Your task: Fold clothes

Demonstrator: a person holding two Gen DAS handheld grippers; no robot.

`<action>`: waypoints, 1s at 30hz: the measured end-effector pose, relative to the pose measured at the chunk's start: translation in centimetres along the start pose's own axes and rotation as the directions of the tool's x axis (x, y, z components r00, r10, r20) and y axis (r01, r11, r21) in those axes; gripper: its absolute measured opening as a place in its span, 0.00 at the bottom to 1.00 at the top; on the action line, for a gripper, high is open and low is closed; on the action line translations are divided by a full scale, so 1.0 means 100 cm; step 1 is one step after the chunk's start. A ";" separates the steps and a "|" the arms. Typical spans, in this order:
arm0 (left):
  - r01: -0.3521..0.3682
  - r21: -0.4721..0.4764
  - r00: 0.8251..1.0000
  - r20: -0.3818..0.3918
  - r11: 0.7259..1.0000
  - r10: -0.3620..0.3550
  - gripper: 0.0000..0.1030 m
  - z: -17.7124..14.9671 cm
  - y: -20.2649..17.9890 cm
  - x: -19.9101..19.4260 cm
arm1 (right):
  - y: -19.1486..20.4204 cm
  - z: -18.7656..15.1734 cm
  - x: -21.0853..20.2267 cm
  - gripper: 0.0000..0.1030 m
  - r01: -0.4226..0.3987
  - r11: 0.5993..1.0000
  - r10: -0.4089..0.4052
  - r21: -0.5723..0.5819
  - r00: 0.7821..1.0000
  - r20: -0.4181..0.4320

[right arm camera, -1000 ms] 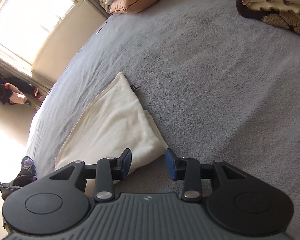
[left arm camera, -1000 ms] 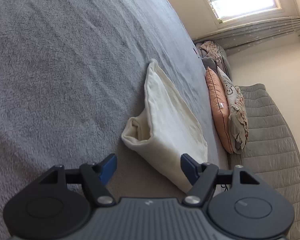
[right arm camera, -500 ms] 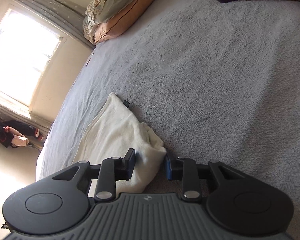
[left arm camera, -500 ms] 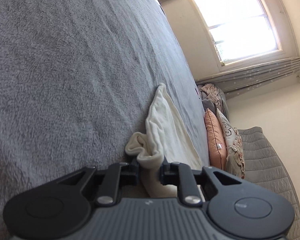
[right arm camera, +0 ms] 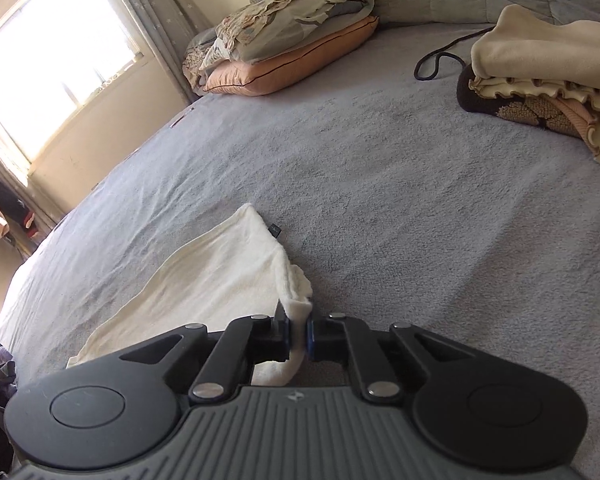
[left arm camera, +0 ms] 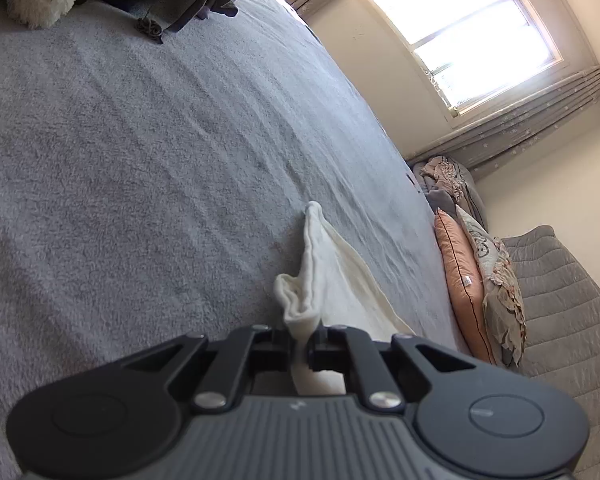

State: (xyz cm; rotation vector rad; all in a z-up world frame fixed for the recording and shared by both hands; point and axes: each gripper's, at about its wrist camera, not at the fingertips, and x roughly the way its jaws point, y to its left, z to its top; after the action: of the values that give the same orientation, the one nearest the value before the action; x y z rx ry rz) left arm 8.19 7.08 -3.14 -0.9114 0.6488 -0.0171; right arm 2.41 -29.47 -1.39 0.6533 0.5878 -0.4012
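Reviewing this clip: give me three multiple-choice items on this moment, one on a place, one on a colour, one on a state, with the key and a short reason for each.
1. Where does the folded cream fleece garment lie?
A. on the grey fleece bedspread
B. on a wooden floor
C. on a chair

2. What colour is the lower pillow of the stack by the window?
A. green
B. peach-orange
C. black

3. What is the left gripper doing?
A. hanging open
B. gripping a black cable
C. pinching a corner of the garment

Key: A, grey fleece surrounds the garment; B, peach fabric with dark piping; C, cream cloth sits squeezed between its pads, as with the right gripper.
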 end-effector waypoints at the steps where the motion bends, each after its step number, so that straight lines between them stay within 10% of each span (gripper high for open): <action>1: -0.003 0.014 1.000 -0.003 1.000 0.003 0.07 0.000 0.000 -0.007 | 0.002 -0.004 -0.006 0.07 0.010 1.000 -0.010 -0.010 1.000 -0.001; 21: -0.058 0.192 0.992 -0.095 0.980 0.078 0.10 -0.036 0.072 -0.069 | -0.016 -0.079 -0.059 0.11 0.067 0.978 -0.068 -0.198 0.998 0.002; 26: -0.060 0.284 0.995 -0.063 0.957 0.081 0.29 -0.038 0.071 -0.078 | -0.016 -0.091 -0.059 0.38 0.119 0.938 -0.104 -0.325 0.993 0.063; 30: -0.099 0.440 0.995 0.023 0.892 0.099 0.74 -0.041 0.048 -0.091 | -0.014 -0.084 -0.075 0.46 0.179 0.913 -0.124 -0.366 0.978 0.168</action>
State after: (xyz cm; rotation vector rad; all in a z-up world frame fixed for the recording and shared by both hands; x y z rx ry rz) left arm -2.56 9.64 -3.75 -0.4376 0.6562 -0.0708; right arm -7.22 -23.66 -2.79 0.2037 0.5626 -0.4599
